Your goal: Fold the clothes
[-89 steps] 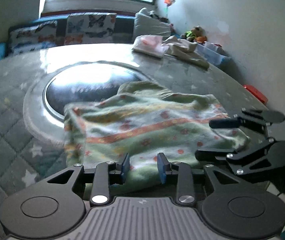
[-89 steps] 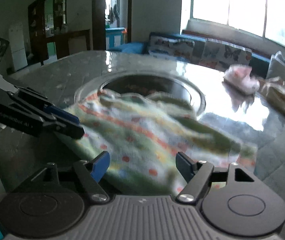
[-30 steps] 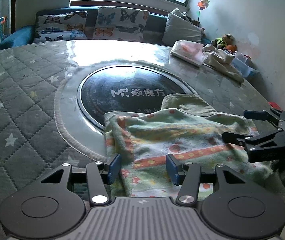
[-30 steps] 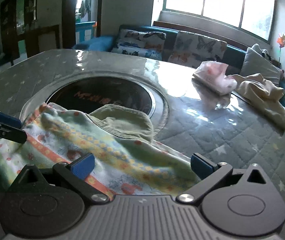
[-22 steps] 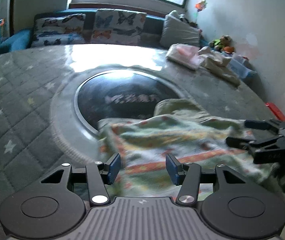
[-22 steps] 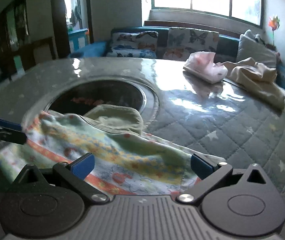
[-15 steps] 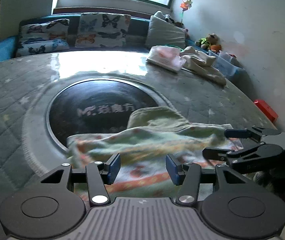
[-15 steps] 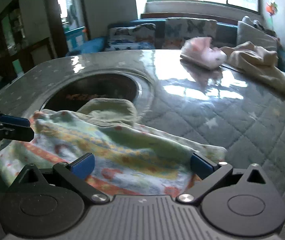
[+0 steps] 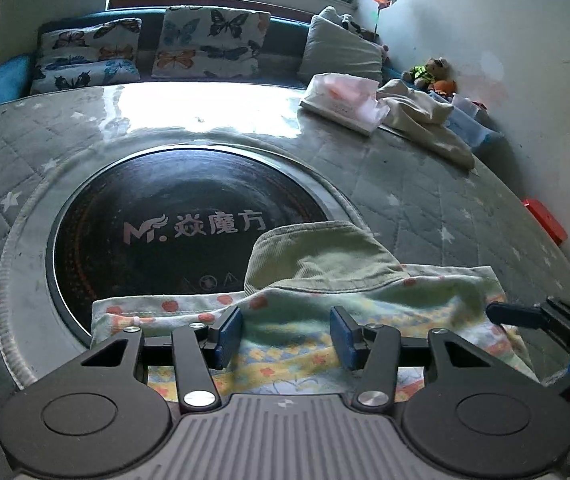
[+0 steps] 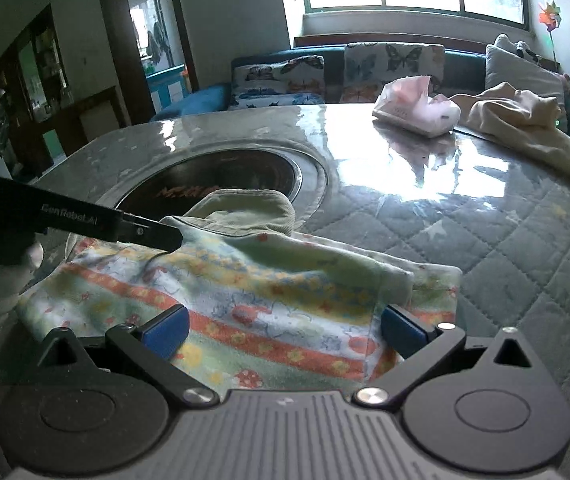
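A patterned cloth (image 9: 297,320) with orange stripes and dots lies flat at the near edge of the quilted table (image 9: 425,208). A green corduroy piece (image 9: 317,256) pokes out from under its far edge. My left gripper (image 9: 287,334) hovers open over the cloth's middle, which spreads between its blue pads. My right gripper (image 10: 283,330) stands wide open low over the cloth (image 10: 269,300), whose right edge sits by the right pad. In the right wrist view the left gripper (image 10: 145,234) reaches in from the left, tips above the cloth's far left corner, with a hand (image 10: 5,276) behind it.
A round black cooker plate (image 9: 173,232) is set into the table just beyond the cloth. A pink packet (image 9: 341,100) and a beige garment (image 9: 425,120) lie at the far right. A sofa with butterfly cushions (image 9: 209,44) runs behind; a wall (image 9: 505,80) stands to the right.
My left gripper has slid from the cloth's left corner to above its middle. The right gripper has rolled and shifted a little along the cloth. The cloth lies as before.
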The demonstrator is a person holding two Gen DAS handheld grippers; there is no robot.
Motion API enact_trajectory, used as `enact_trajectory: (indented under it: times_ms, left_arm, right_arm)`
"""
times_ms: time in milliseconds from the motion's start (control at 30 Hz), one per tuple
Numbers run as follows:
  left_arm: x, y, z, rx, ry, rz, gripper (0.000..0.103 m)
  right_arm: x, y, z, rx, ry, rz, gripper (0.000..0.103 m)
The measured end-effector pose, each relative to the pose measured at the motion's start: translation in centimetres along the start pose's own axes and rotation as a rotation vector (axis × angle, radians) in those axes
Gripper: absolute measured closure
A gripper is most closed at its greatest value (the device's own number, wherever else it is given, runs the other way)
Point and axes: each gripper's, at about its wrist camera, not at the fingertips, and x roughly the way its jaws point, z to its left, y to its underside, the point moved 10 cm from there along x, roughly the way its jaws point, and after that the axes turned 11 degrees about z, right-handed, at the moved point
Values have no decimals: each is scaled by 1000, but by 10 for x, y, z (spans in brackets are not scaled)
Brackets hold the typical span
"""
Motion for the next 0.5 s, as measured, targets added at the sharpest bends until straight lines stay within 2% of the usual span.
enact_trajectory:
  times_ms: [100, 167, 300, 367, 500]
  left_arm:
    - [-5, 2, -1, 5, -3, -3, 48]
    - [-10, 3, -2, 2, 1, -6, 44]
    - [-21, 7, -2, 4, -14, -21, 30]
    - [-27, 9, -1, 5, -18, -33, 28]
    - [-40, 11, 3, 7, -36, -63, 12]
  right_arm:
    - [0, 1, 0, -1, 3, -18, 0]
    - [0, 2, 0, 2, 5, -29, 0]
    - [1, 1, 0, 9, 4, -16, 0]
    - [2, 1, -1, 10, 2, -9, 0]
    - [3, 1, 1, -8, 12, 7, 0]
